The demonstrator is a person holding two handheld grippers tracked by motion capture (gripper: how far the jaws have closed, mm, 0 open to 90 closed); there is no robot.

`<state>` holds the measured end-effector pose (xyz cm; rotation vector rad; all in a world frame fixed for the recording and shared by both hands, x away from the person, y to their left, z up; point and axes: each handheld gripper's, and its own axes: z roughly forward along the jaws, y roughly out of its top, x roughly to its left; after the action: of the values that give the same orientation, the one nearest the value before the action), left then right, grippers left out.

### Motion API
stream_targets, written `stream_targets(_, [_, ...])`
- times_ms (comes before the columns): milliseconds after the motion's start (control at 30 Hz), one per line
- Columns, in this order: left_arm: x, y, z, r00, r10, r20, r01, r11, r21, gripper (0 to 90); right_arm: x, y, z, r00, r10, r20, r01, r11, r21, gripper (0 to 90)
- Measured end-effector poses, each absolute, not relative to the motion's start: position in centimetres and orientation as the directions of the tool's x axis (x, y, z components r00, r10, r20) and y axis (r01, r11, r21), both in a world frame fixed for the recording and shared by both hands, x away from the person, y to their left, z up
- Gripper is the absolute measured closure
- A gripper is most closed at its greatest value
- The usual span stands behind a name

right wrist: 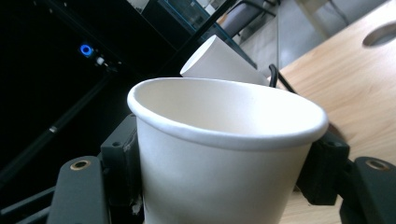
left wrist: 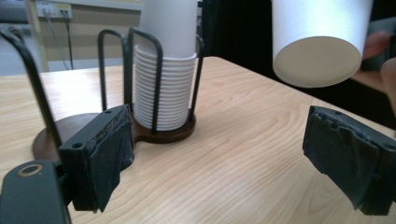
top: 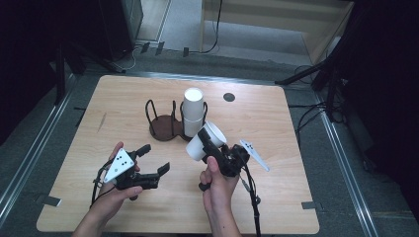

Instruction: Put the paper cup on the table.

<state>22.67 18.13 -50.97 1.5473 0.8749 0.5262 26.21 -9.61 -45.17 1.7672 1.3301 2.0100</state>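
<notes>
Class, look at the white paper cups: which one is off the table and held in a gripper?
The single cup clamped in the right gripper, tilted above the table; the other cups sit stacked in the wire holder.

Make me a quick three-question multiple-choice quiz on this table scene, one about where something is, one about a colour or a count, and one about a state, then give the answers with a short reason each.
1. Where does the stack of paper cups stand?
A. In the wire cup holder
B. On the floor
C. At the table's near edge

2. What colour is the paper cup held in the right gripper?
A. Red
B. White
C. Blue

3. How does the left gripper stand?
A. Shut on a cup
B. Shut on the holder
C. Open, nothing between its jaws

Answers:
1 A: the high view and the left gripper view show the stack inside the holder's wire loops on its dark base.
2 B: the cup is white in all three views.
3 C: the left gripper view shows the jaws wide apart with bare table between them.
</notes>
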Motion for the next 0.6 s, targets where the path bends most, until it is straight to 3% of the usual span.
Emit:
stream_targets(267, [22.8, 18.7, -51.2, 0.584, 0.801, -0.131, 0.231, -0.010, 0.973, 9.3, 25.8, -8.8, -44.1, -0.385, 0.788, 0.481, 0.290, -0.392, 0.873, 30.0])
stream_targets(333, [22.9, 19.0, -51.3, 0.575, 0.807, -0.130, 0.232, -0.009, 0.973, 9.6, 25.7, -8.3, -43.7, -0.390, 0.855, 0.342, 0.218, -0.276, 0.936, 29.7])
stream_targets(433, [23.0, 19.4, -51.4, 0.565, 0.814, -0.133, 0.237, -0.005, 0.972, 10.1, 25.7, -8.2, -43.5, -0.400, 0.871, 0.286, 0.181, -0.231, 0.956, 29.4])
stream_targets(467, [23.1, 19.7, -51.3, 0.553, 0.822, -0.137, 0.239, 0.002, 0.971, 13.0, 25.8, -8.2, -43.4, -0.395, 0.894, 0.213, 0.136, -0.172, 0.976, 29.1])
stream_targets(600, [23.3, 20.4, -51.3, 0.533, 0.833, -0.145, 0.237, 0.017, 0.971, 13.1, 26.0, -8.3, -43.3, -0.381, 0.912, 0.152, 0.093, -0.126, 0.988, 28.5])
